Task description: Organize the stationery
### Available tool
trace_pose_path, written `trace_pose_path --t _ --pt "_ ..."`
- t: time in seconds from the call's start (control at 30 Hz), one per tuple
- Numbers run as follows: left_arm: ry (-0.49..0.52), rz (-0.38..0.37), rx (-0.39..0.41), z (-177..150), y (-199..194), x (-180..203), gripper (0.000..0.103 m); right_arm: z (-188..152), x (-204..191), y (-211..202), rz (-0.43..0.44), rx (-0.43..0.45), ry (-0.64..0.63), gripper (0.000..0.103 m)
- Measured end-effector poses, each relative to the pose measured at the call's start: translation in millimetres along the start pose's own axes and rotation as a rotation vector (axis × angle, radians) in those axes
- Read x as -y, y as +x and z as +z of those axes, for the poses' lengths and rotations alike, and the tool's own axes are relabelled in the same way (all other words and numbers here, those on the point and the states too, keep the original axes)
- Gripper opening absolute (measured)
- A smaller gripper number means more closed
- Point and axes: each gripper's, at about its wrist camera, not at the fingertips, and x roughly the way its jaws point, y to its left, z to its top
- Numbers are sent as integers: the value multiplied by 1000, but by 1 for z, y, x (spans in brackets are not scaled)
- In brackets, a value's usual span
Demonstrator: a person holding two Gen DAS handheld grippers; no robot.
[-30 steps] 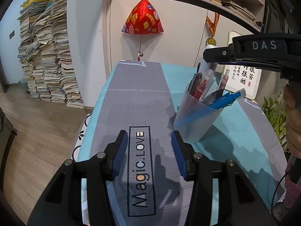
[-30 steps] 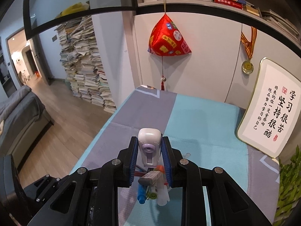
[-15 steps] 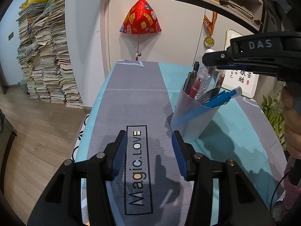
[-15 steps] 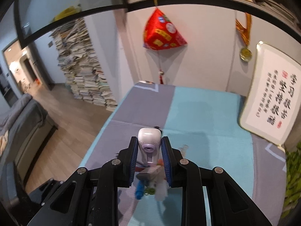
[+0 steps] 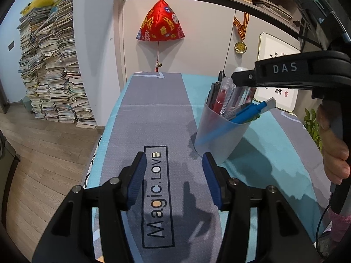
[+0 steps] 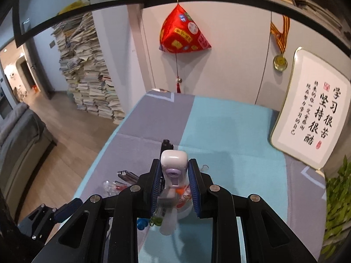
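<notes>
A translucent pen cup (image 5: 221,135) full of pens stands on the grey and teal table mat (image 5: 158,118). My left gripper (image 5: 174,175) is open and empty, low over the mat, just left of and in front of the cup. My right gripper (image 6: 173,175) is shut on a white and lilac correction tape (image 6: 174,168) and holds it over the cup's pens (image 6: 122,179). In the left wrist view the right gripper (image 5: 243,76) reaches in from the right above the cup.
A framed calligraphy board (image 6: 311,118) leans on the wall at the back right. A green plant (image 6: 337,197) stands at the right edge. A red hanging ornament (image 5: 160,24) and a medal (image 5: 240,47) hang on the wall. Book stacks (image 5: 50,65) stand on the floor left.
The right gripper has come down with the correction tape, closer over the cup's pens. The left gripper has barely moved.
</notes>
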Motion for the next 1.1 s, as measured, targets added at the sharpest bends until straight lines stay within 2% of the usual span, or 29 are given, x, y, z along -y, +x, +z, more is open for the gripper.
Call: trace_pose_path --t 0.3,0.57,0.63,0.77,0.9,1.0,1.1 --pt "4 -10 -2 -1 2 5 51 -1 5 -20 8 45 3 27" --pt "19 -26 1 1 0 11 52 -14 21 -41 -2 71 15 27" --pt "22 -31 7 1 -2 14 54 -20 27 -46 -17 81 15 27" --pt "35 -59 14 1 -1 21 66 -30 36 -53 -38 84 20 28" --pt "77 -121 21 3 5 33 75 -39 51 -54 -55 72 56 30" --pt "97 -137 18 9 15 42 76 -47 64 -59 -59 70 87 30" --pt "103 -121 9 14 21 48 76 -52 73 -63 -68 70 106 30"
